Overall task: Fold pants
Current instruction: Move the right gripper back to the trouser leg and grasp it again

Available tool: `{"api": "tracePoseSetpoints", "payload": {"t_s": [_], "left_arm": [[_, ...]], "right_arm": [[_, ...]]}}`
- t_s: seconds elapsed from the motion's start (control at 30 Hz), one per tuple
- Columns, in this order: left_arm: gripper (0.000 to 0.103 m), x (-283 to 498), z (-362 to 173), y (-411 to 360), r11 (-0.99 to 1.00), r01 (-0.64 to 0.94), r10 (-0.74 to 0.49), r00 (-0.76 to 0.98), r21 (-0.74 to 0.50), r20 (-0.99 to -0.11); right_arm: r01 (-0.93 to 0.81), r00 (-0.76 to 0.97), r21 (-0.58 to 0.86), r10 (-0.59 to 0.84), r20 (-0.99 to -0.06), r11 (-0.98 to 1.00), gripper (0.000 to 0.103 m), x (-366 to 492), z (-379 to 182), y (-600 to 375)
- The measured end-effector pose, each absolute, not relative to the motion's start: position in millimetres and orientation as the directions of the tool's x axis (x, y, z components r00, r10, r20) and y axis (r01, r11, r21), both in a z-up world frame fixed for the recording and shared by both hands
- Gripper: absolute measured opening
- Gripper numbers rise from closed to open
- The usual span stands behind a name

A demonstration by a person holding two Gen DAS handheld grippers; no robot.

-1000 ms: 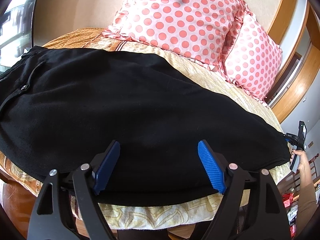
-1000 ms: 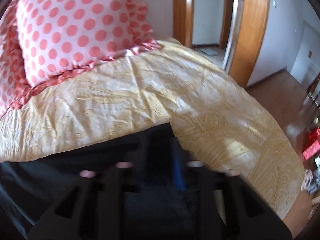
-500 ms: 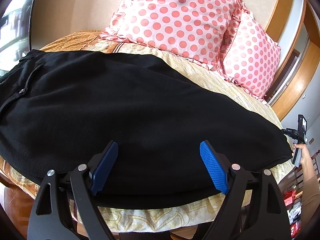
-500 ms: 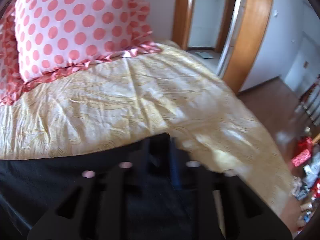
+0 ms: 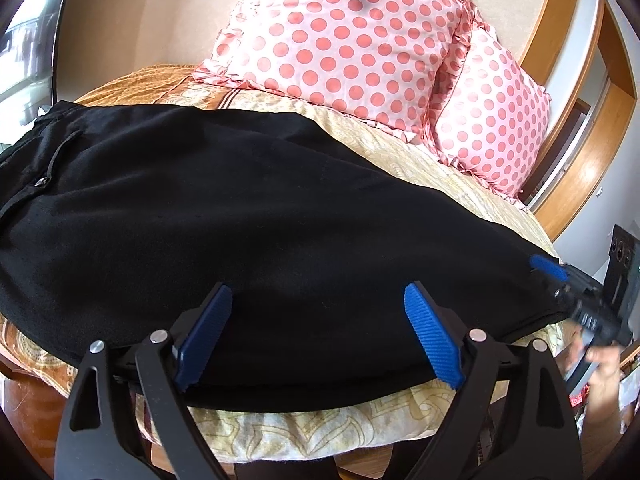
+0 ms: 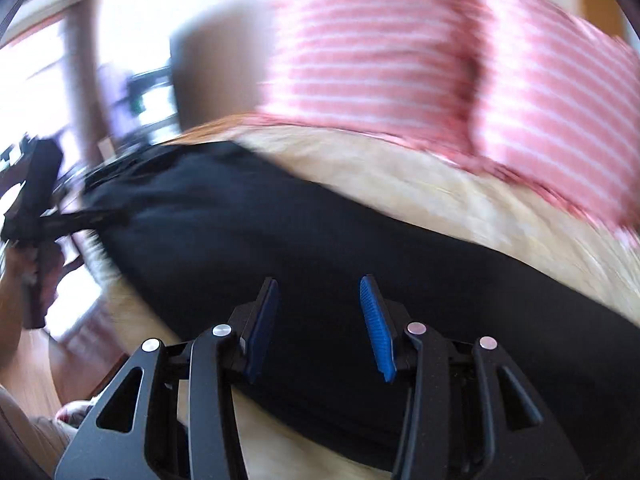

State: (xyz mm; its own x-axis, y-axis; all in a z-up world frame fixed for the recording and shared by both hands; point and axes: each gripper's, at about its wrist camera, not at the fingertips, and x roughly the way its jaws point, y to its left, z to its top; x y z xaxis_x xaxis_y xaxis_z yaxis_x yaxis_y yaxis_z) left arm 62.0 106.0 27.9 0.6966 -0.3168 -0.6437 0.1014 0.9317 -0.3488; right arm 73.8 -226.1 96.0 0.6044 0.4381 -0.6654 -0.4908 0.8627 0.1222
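Observation:
Black pants (image 5: 248, 216) lie flat across the bed, waistband with drawstring at the left, leg ends at the right. My left gripper (image 5: 318, 312) is open, its blue pads (image 5: 430, 336) just above the pants' near edge, holding nothing. My right gripper (image 6: 318, 308) is open and empty over the pants (image 6: 320, 232) near the leg end; its view is heavily blurred. The right gripper also shows in the left wrist view (image 5: 560, 280) at the leg end, held by a hand.
Two pink polka-dot pillows (image 5: 352, 40) stand at the head of the bed on a yellow patterned cover (image 5: 432, 164). A wooden door frame (image 5: 576, 184) is at the right. The bed's near edge (image 5: 304, 432) is just below my left gripper.
My right gripper let go of the leg end, opened and swung sharply left to face along the pants. My left gripper stayed open and shifted only slightly.

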Motion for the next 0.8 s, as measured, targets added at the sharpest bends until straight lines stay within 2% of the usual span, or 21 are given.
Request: {"api": "tracePoseSetpoints", "payload": {"t_s": [0.1, 0.17, 0.33, 0.5, 0.6, 0.7, 0.8], "left_arm": [[0.089, 59, 27, 107, 0.929, 0.113, -0.326, 0.700, -0.353, -0.635], [0.088, 55, 26, 107, 0.928, 0.128, -0.334, 0.704, -0.350, -0.627], [0.088, 45, 24, 104, 0.930, 0.172, -0.346, 0.704, -0.323, -0.621], [0.088, 33, 23, 106, 0.931, 0.205, -0.354, 0.717, -0.304, -0.601], [0.088, 31, 29, 116, 0.919, 0.181, -0.363, 0.735, -0.350, -0.573], [0.090, 31, 43, 134, 0.938, 0.119, -0.288, 0.791, -0.326, -0.540], [0.092, 39, 52, 163, 0.966, 0.005, -0.146, 0.839, -0.260, -0.525]], "right_arm": [[-0.571, 0.571, 0.029, 0.423, -0.703, 0.820, 0.045, 69, 90, -184], [-0.601, 0.525, 0.021, 0.415, -0.743, 0.799, 0.045, 66, 81, -172], [-0.566, 0.466, 0.150, 0.465, -0.753, 0.810, 0.044, 53, 74, -186], [-0.565, 0.466, 0.145, 0.459, -0.756, 0.812, 0.044, 43, 74, -185], [-0.547, 0.486, 0.156, 0.465, -0.740, 0.822, 0.044, 45, 78, -187], [-0.526, 0.533, 0.179, 0.486, -0.693, 0.832, 0.045, 49, 85, -195], [-0.502, 0.534, 0.179, 0.466, -0.706, 0.846, 0.045, 57, 82, -197]]}}
